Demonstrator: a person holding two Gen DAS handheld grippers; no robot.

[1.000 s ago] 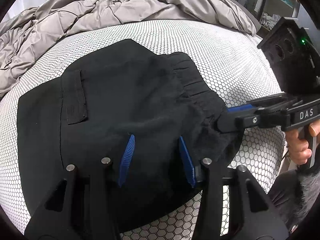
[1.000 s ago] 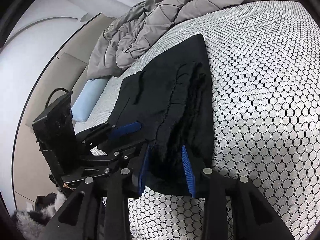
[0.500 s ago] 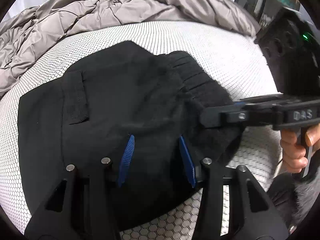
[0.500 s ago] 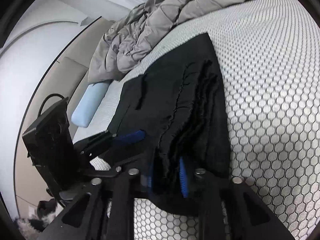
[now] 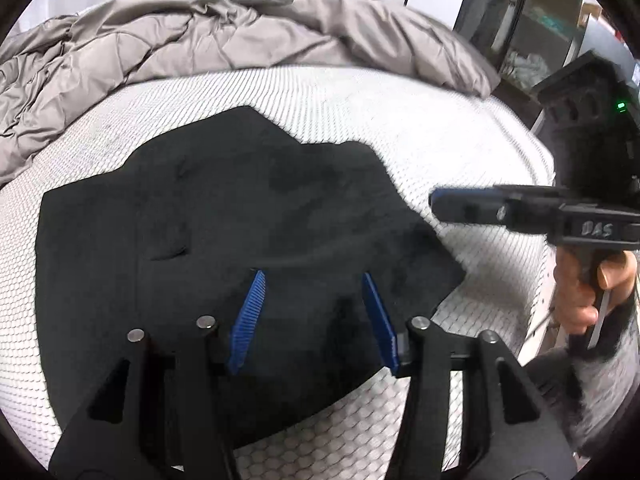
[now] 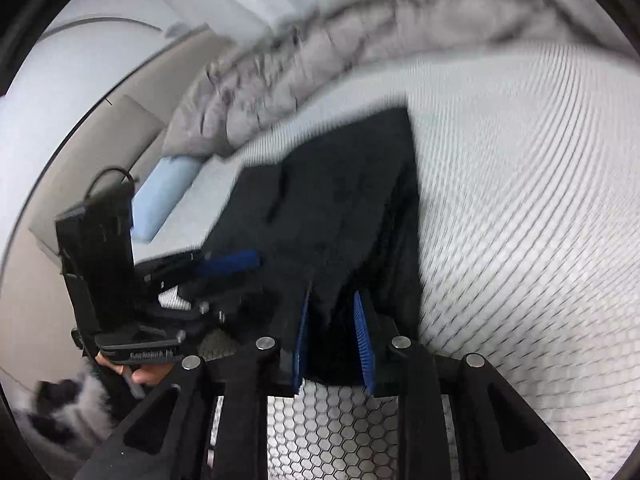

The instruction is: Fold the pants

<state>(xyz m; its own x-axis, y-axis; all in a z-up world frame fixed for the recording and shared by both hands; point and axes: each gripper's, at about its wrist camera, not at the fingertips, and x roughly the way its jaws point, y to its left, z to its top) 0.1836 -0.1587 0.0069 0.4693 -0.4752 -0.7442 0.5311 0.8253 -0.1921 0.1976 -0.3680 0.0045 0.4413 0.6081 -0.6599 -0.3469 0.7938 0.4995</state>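
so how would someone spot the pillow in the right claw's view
Start from the white mattress with the honeycomb pattern. Follow the crumpled grey duvet to its left end; just below lies the pillow, the only pale blue thing there.

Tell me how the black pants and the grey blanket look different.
The pants are black; the blanket is grey. The pants lie fairly flat; the blanket is bunched in a crumpled heap. The pants are nearer, the blanket behind them. Both rest on the white mattress.
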